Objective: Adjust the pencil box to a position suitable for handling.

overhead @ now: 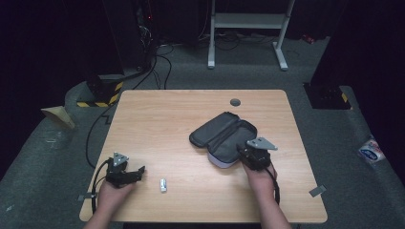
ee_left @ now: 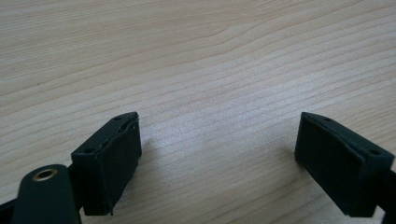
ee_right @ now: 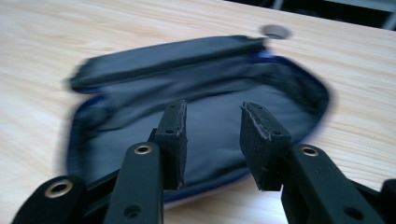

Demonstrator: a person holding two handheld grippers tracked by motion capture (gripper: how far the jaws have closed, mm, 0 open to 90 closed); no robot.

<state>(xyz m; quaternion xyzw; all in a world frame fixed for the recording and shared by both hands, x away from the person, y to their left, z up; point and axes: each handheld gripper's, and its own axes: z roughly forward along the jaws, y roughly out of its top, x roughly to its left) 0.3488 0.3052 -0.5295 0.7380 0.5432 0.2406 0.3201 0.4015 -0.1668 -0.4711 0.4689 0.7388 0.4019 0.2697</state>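
A dark grey zip pouch (overhead: pixel 223 137) lies unzipped on the wooden table (overhead: pixel 157 124), right of centre, its flap folded back to the left. My right gripper (overhead: pixel 244 153) hovers at the pouch's near right edge. In the right gripper view its jaws (ee_right: pixel 212 140) stand a little apart over the dark lining of the pouch (ee_right: pixel 205 100), with nothing between them. My left gripper (overhead: pixel 137 172) rests near the table's front left corner. Its jaws (ee_left: pixel 217 158) are spread wide over bare wood. A small white object (overhead: pixel 163 185) lies on the table just right of the left gripper.
A grey round cable port (overhead: pixel 235 102) sits in the table's far side. A white metal frame (overhead: pixel 248 28) stands on the floor behind the table. Cables trail over the floor at the back left. A small packet (overhead: pixel 371 151) lies on the floor at the right.
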